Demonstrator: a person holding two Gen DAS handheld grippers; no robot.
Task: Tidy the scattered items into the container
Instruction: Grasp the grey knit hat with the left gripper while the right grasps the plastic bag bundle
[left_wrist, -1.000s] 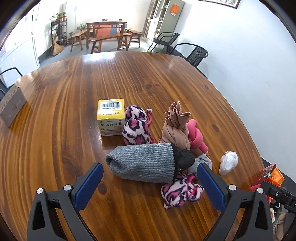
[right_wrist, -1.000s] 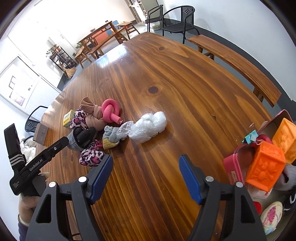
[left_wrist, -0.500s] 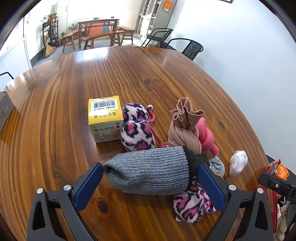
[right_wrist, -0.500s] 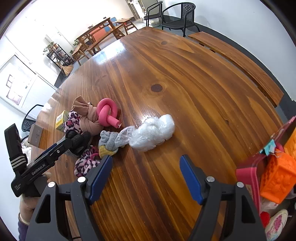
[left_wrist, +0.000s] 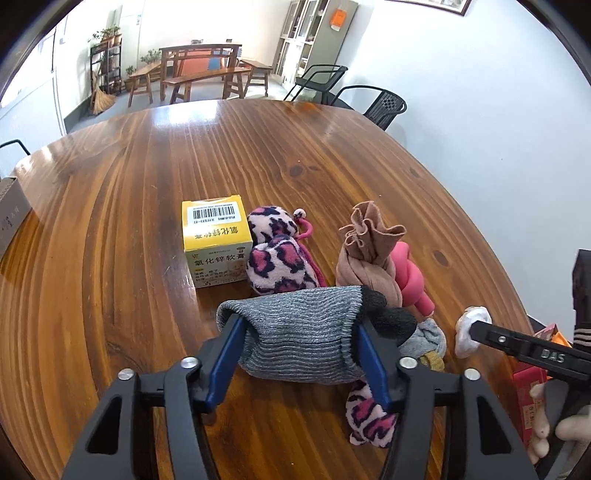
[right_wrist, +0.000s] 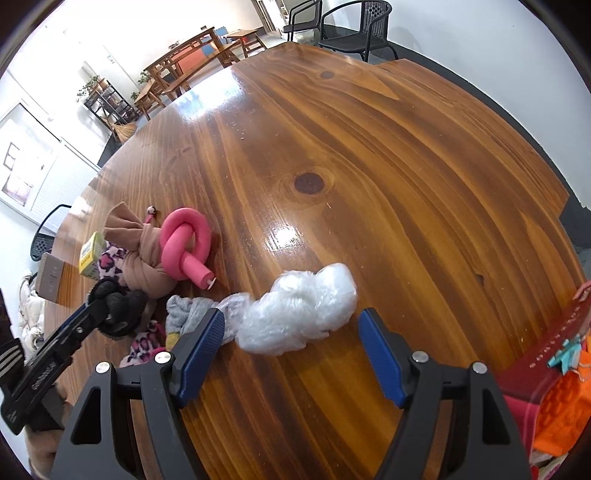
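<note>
The left hand-held gripper (left_wrist: 299, 354) is closing its jaws on the grey knitted sock (left_wrist: 299, 336), whose sides bunch against the blue pads (left_wrist: 225, 354), so the grab looks made or all but made. The step in hand reads as picking this sock off the desk (left_wrist: 147, 184). The right hand-held gripper (right_wrist: 291, 354) hangs released over the desk, its jaws straddling the near edge of the crumpled clear plastic bag (right_wrist: 299, 314) without pinching it. The next move, I judge, calls for lifting the sock clear of the leopard-print sock (left_wrist: 369, 421) under its dark toe end, then carrying it right to the red container (right_wrist: 546, 354) at the desk edge. Farther off lie the tan cloth bundle (left_wrist: 369, 251), the knotted pink foam tube (right_wrist: 184, 251) and the yellow box (left_wrist: 216, 240), all still to be tidied
</note>
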